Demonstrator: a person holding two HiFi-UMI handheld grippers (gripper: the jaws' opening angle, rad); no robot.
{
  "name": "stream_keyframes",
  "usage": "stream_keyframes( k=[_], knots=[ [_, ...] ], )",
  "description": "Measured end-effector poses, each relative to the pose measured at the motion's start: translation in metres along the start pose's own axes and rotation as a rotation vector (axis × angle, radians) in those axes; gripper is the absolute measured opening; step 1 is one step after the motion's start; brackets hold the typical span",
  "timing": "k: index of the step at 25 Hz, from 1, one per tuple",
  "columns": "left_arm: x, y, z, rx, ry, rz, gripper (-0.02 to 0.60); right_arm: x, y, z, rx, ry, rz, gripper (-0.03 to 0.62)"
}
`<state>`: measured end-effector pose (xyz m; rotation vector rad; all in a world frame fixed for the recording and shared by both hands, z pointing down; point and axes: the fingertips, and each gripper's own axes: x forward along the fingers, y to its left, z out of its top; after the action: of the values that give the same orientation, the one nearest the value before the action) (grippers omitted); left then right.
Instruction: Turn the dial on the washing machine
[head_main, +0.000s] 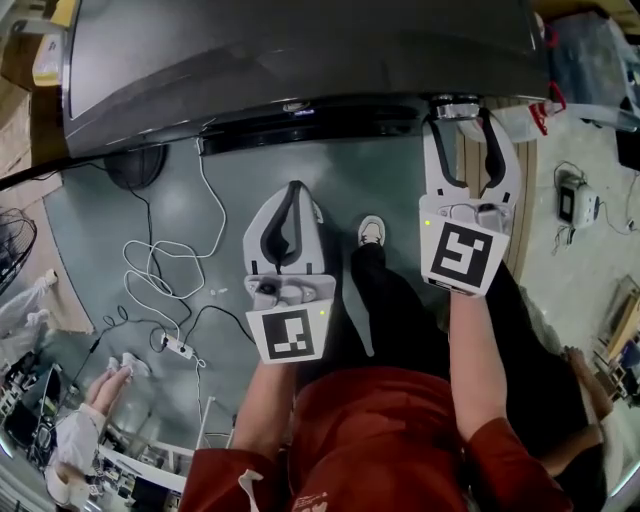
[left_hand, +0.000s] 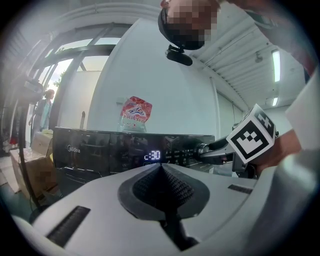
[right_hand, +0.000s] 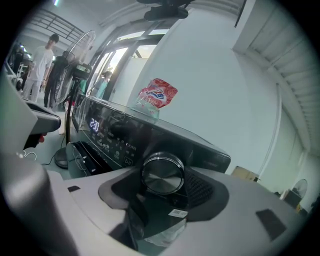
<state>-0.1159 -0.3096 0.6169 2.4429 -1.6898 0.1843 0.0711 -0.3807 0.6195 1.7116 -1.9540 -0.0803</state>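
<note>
Clearly the right gripper (head_main: 467, 135) has its jaws wide, flanking the dial (right_hand: 162, 173) at the right end of the washing machine (head_main: 300, 50) panel without pressing it. The left gripper (left_hand: 161, 170) has its jaws closed together, empty.

One washing machine (head_main: 300, 60) carries one dial (right_hand: 162, 173), one lit display (left_hand: 152, 155) and, on its top, one red-and-white pouch (right_hand: 159, 95). There are two grasping tools, the left hand-held gripper (head_main: 294, 188) and the right hand-held gripper (head_main: 463, 118), with two marker cubes (head_main: 291, 335), one on each. On the floor (head_main: 330, 175) lie two loose cables, one white cable (head_main: 207, 195) and one black cable (head_main: 148, 222), plus one power strip (head_main: 178, 347) and one round stand base (head_main: 135, 165) near the washing machine's front edge. One white shoe (head_main: 371, 232) shows there too. At least two people (right_hand: 42, 62) stand in the background of the right gripper view
</note>
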Motion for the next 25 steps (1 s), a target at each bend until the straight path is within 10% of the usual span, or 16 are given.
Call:
stream_keyframes(
  k=[25],
  knots=[
    [0.0001, -0.0030, 0.0054, -0.008, -0.015, -0.005, 0.009, -0.0008, -0.0051, -0.0039, 0.459, -0.018, 0.111, 0.273]
  ],
)
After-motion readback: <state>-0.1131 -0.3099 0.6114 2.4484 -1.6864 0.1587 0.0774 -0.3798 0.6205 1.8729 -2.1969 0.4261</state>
